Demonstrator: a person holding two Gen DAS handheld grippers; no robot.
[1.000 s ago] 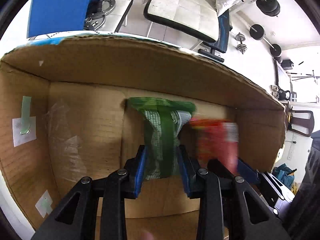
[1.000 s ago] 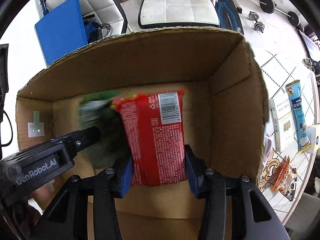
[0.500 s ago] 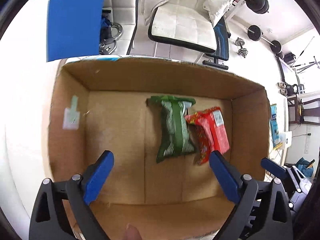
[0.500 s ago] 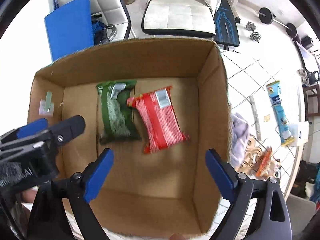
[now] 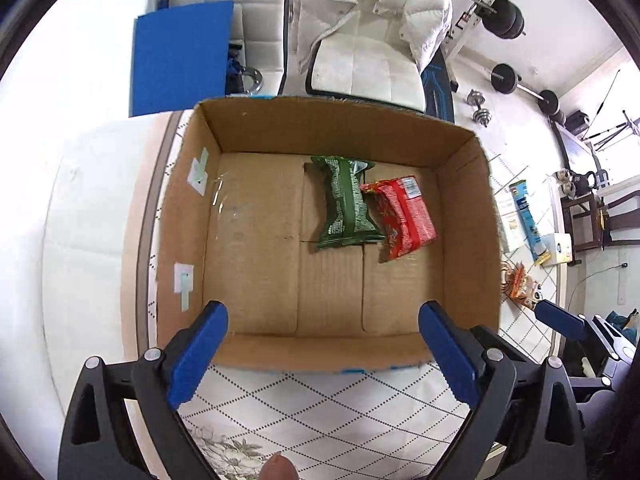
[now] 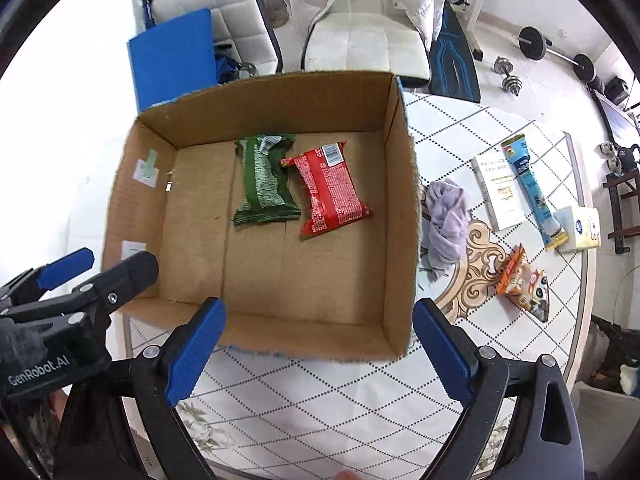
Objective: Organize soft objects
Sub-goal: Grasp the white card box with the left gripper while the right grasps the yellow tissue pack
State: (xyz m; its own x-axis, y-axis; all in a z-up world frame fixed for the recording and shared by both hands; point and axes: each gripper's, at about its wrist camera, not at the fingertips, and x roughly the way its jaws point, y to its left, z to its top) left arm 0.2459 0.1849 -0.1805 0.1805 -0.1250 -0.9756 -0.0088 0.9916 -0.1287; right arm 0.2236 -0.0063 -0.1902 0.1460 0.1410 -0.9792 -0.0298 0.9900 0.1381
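Lying lengthwise front-to-back, green packet [image 6: 265, 182] and red packet [image 6: 330, 190] touch.

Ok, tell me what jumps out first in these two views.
The big open cardboard box fills the middle of both views, with a green packet and a red packet lying side by side on its floor, edges touching. Both open tools, left and right, hang above its near rim. A lilac cloth and more packets lie on the table to the right.
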